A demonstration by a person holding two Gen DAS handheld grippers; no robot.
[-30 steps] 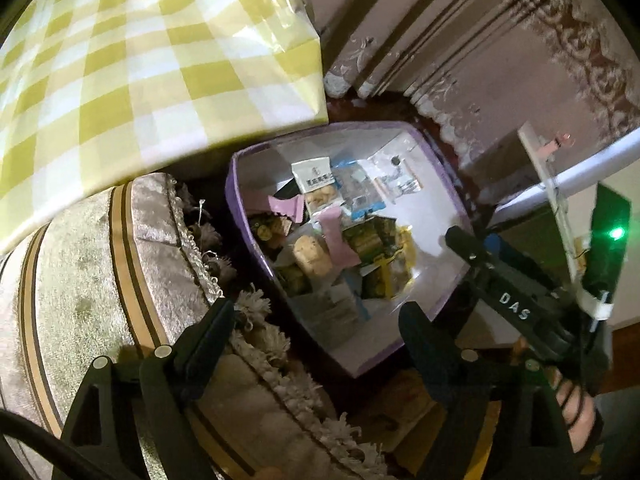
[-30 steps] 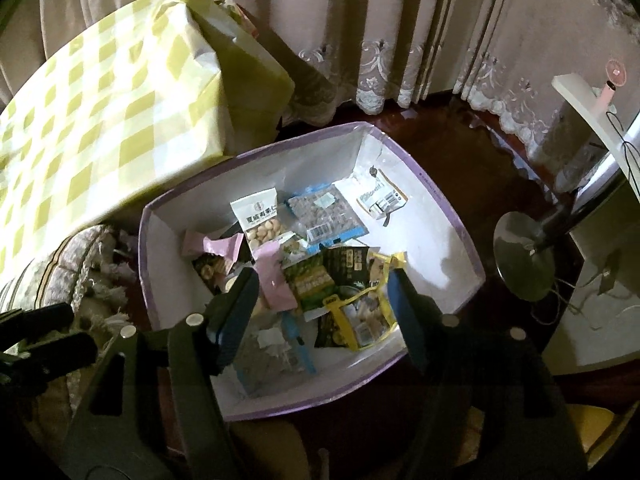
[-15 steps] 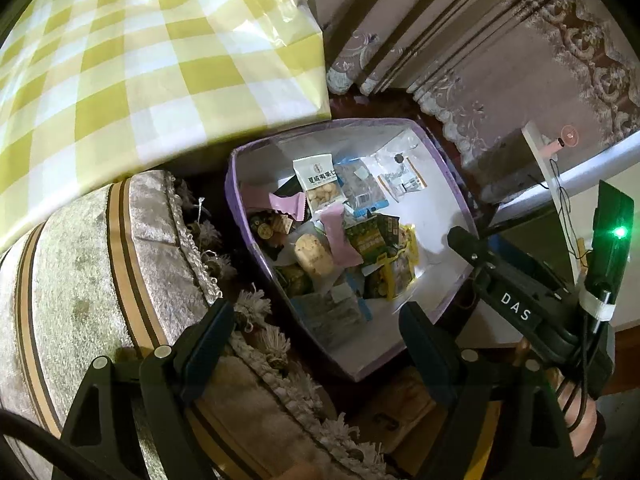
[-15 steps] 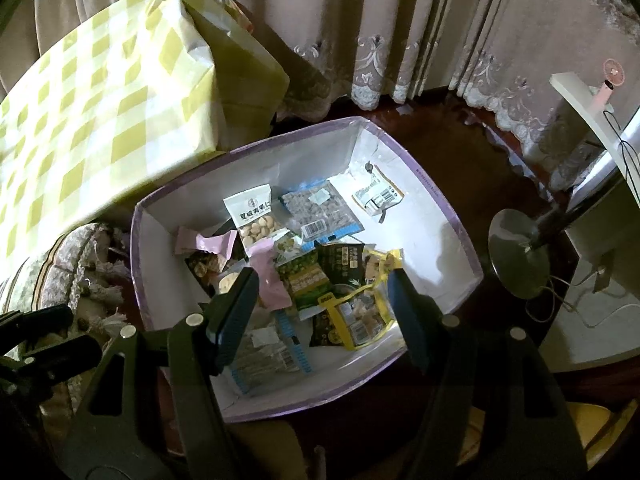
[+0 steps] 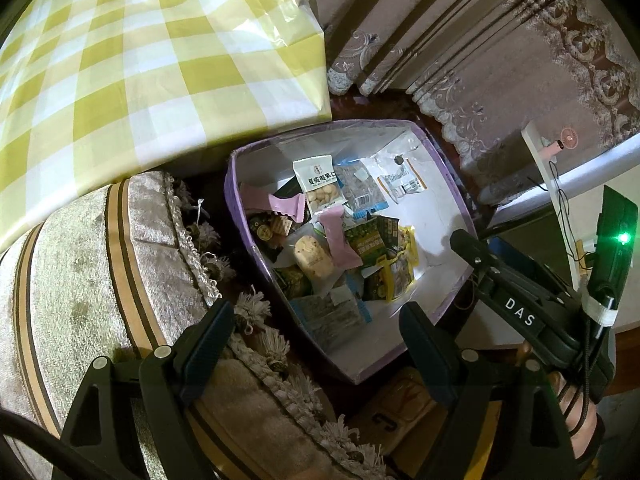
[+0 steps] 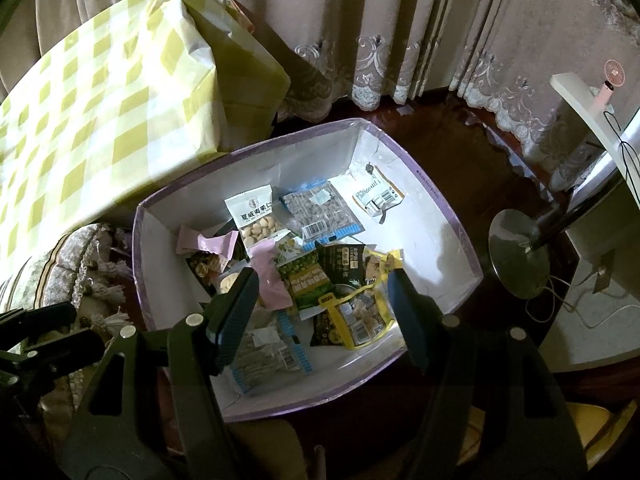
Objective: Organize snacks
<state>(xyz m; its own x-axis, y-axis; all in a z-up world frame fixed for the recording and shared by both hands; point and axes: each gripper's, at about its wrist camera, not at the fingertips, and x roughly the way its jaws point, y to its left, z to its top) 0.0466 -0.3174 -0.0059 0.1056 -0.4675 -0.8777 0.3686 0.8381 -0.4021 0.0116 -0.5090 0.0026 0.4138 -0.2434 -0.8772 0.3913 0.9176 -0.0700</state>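
A white box with a purple rim (image 5: 344,124) (image 6: 256,148) stands on the dark floor, filled with several snack packs. Among them are a white nut pack (image 5: 320,184) (image 6: 256,216), a green pea pack (image 5: 368,240) (image 6: 308,280), a yellow pouch (image 5: 396,276) (image 6: 360,312) and pink wrappers (image 5: 340,236) (image 6: 272,276). My left gripper (image 5: 314,320) hangs open above the box's near left corner, holding nothing. Over the near half of the box, my right gripper (image 6: 320,292) is open and holds nothing.
A table under a yellow checked cloth (image 5: 140,60) (image 6: 100,100) stands left of the box. A fringed upholstered seat (image 5: 100,260) lies below the left gripper. Curtains (image 6: 380,20) hang behind. A round metal stand base (image 6: 520,256) and cables sit right of the box.
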